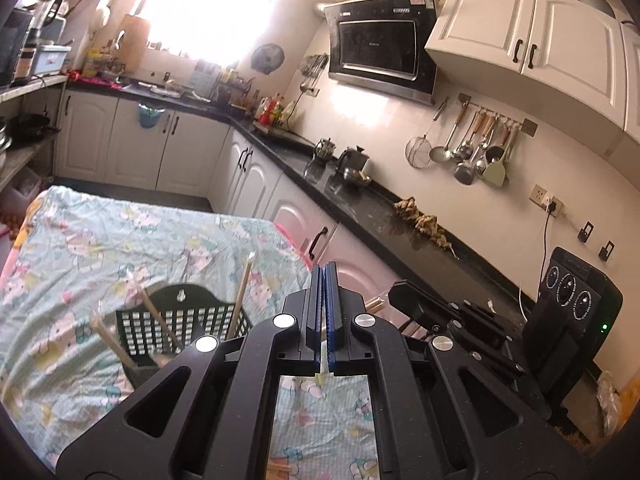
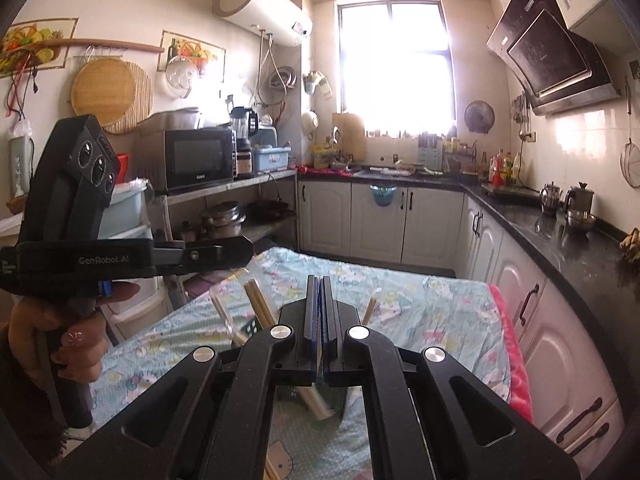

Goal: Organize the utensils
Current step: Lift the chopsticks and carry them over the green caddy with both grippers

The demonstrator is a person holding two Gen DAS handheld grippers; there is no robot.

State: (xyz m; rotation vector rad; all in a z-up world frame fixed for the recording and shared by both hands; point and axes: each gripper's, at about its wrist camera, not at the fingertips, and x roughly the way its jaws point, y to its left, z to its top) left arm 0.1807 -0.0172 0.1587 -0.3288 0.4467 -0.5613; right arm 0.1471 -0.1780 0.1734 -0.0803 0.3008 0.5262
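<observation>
A black perforated utensil basket (image 1: 180,330) stands on a table under a light cartoon-print cloth (image 1: 120,240). Several wooden chopsticks (image 1: 154,312) stick up out of it, some in clear sleeves. My left gripper (image 1: 325,270) is shut and empty, held above the table to the right of the basket. My right gripper (image 2: 319,282) is shut and empty, held above the basket, which is mostly hidden behind it. Chopstick tips (image 2: 258,304) show on both sides of its fingers. The left gripper's body (image 2: 80,216) shows in a hand at the left of the right wrist view.
A black counter (image 1: 360,208) with white cabinets runs along the right and far walls, bearing kettles (image 1: 352,160) and ginger (image 1: 420,220). Ladles hang on a wall rail (image 1: 480,148). A shelf with a microwave (image 2: 198,158) stands on the left. More chopsticks (image 2: 272,470) lie on the cloth.
</observation>
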